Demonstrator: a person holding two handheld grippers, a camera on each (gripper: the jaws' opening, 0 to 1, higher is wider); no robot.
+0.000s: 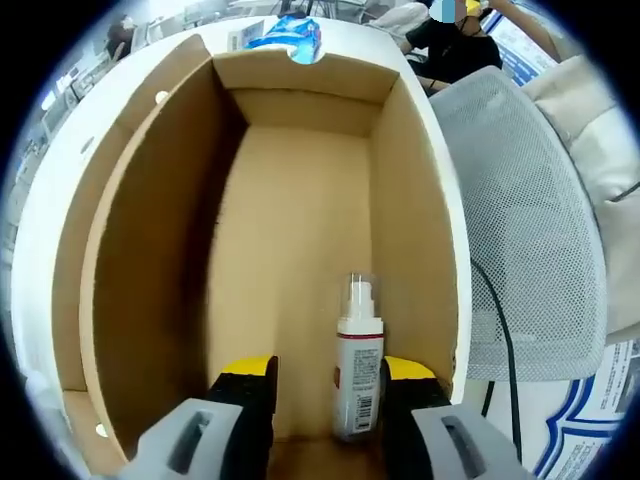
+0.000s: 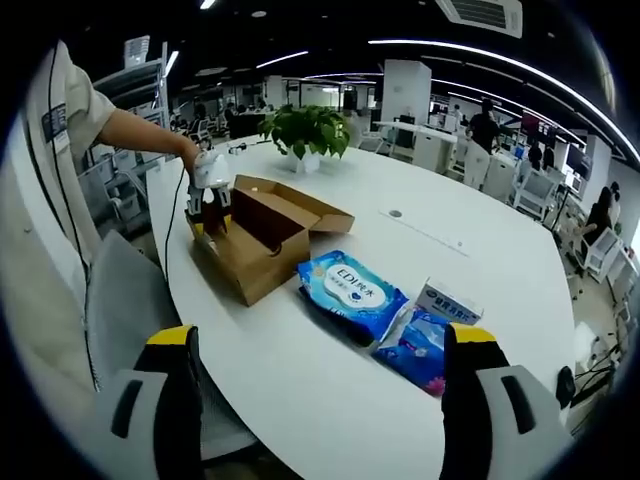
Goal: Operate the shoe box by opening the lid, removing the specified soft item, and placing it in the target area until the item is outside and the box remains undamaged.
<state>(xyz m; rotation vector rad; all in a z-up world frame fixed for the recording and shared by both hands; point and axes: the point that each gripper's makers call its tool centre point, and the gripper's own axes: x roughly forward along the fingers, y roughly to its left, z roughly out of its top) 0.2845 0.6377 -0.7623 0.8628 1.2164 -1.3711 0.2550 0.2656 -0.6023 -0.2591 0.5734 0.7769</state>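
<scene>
The left gripper (image 1: 327,400) stood open around a spray bottle (image 1: 357,365) low in the box (image 1: 150,250); the right gripper (image 2: 318,385) gaped empty over bare table (image 2: 300,390) (wipes packs (image 2: 350,290) mid-frame).

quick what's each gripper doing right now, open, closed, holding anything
Left gripper: open, jaws on either side of the spray bottle inside the shoe box, not clamped on it.
Right gripper: open wide, holding nothing, above the white table.
</scene>
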